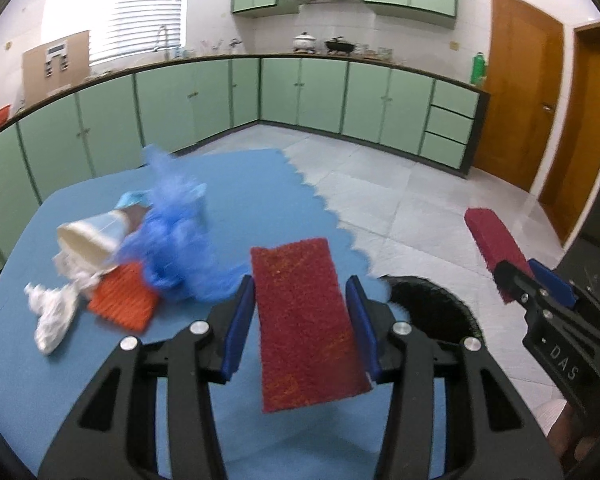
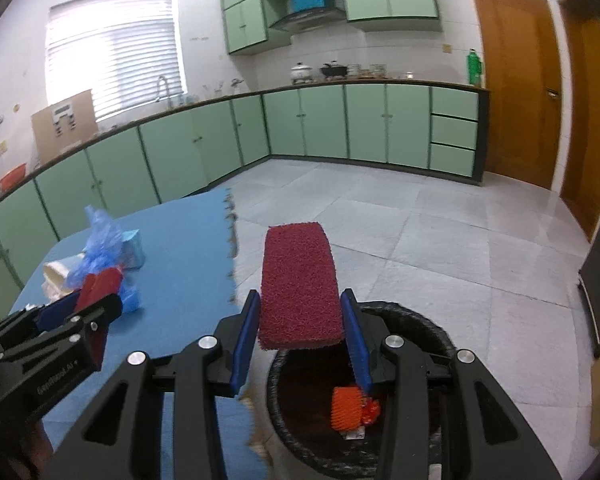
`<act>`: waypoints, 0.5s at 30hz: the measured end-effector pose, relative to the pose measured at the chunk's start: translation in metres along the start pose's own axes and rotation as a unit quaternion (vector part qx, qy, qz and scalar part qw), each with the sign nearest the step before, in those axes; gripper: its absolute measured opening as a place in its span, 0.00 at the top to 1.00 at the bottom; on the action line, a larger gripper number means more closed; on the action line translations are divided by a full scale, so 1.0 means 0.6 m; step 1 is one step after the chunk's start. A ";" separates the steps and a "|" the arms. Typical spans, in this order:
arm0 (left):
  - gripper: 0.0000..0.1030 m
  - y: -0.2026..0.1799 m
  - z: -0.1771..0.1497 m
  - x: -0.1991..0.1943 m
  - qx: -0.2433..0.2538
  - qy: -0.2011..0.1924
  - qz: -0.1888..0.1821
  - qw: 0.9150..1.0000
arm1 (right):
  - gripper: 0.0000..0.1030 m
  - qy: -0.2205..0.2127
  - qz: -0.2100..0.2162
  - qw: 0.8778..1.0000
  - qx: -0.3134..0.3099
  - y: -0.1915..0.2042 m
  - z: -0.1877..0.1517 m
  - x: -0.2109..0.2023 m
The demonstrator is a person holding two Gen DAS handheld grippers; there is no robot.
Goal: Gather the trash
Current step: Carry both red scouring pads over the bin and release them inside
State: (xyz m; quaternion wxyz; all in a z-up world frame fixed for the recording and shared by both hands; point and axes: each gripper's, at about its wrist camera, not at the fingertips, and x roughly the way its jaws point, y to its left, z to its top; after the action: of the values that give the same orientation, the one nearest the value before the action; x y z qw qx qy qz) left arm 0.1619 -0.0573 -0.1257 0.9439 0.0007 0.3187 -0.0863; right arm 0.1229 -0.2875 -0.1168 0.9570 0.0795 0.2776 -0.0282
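My left gripper (image 1: 302,294) is shut on a dark red scouring pad (image 1: 306,324) and holds it above the blue mat (image 1: 236,200). My right gripper (image 2: 302,314) is shut on a second dark red pad (image 2: 300,284) above the black bin (image 2: 432,332), which holds an orange item (image 2: 346,408). On the mat lie a white paper cup (image 1: 90,236), a crumpled blue plastic bag (image 1: 180,232), an orange scrubber (image 1: 124,300) and white crumpled tissue (image 1: 54,316). The right gripper (image 1: 512,276) shows at right in the left wrist view; the left gripper (image 2: 96,304) shows at left in the right wrist view.
The bin's rim (image 1: 432,300) sits just right of the mat's jagged edge. A light blue box (image 2: 134,250) stands behind the bag. Green cabinets (image 1: 300,92) line the far walls, grey tiled floor (image 2: 420,232) lies between, and wooden doors (image 1: 520,88) stand at right.
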 end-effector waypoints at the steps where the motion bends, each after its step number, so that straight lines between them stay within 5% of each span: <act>1: 0.57 -0.009 0.004 0.003 0.003 -0.003 -0.007 1.000 | 0.61 -0.001 -0.008 1.000 0.005 -0.014 0.003 -0.002; 15: 0.57 -0.170 0.046 0.086 0.042 0.004 -0.096 0.995 | 0.61 -0.001 -0.080 0.996 0.031 -0.149 0.010 0.007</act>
State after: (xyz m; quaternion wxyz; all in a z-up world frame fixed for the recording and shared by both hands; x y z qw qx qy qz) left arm 0.2019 -0.1678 -0.1295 0.9293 0.0098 0.3170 -0.1893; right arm 0.1211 -0.3768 -0.1263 0.9491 0.0868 0.2808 -0.1132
